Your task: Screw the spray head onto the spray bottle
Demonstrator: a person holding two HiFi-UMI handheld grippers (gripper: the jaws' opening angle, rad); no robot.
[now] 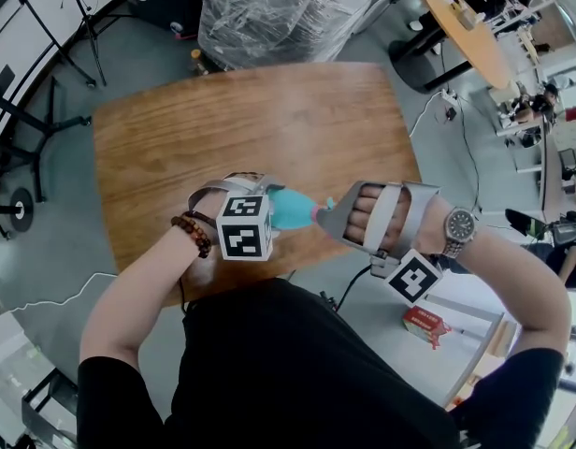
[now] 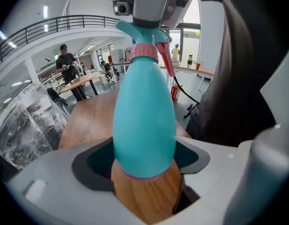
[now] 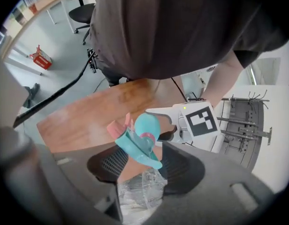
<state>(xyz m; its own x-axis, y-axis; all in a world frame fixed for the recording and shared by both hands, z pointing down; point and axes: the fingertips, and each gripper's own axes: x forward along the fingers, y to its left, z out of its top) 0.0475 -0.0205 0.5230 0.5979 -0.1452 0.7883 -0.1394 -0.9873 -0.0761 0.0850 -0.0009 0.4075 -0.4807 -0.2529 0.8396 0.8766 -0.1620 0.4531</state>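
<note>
The teal spray bottle (image 1: pixel 290 208) hangs in the air over the near edge of the wooden table (image 1: pixel 269 120). My left gripper (image 1: pixel 267 211) is shut on the bottle's lower body (image 2: pixel 144 125). In the left gripper view the teal spray head (image 2: pixel 142 32) sits on the bottle's neck, with a pink collar (image 2: pixel 143 53) and a pink trigger (image 2: pixel 166 62). My right gripper (image 1: pixel 330 215) meets the bottle's top from the right. In the right gripper view the spray head (image 3: pixel 135 146) lies between the right gripper's (image 3: pixel 147 165) spread jaws. Its pads do not visibly press on the head.
A plastic-wrapped stack (image 1: pixel 279 7) stands beyond the table's far edge. A red box (image 1: pixel 424 324) and a cable (image 1: pixel 353 288) lie on the floor at my right. Stands (image 1: pixel 82 26) rise at the far left. A person (image 2: pixel 64 64) stands in the background.
</note>
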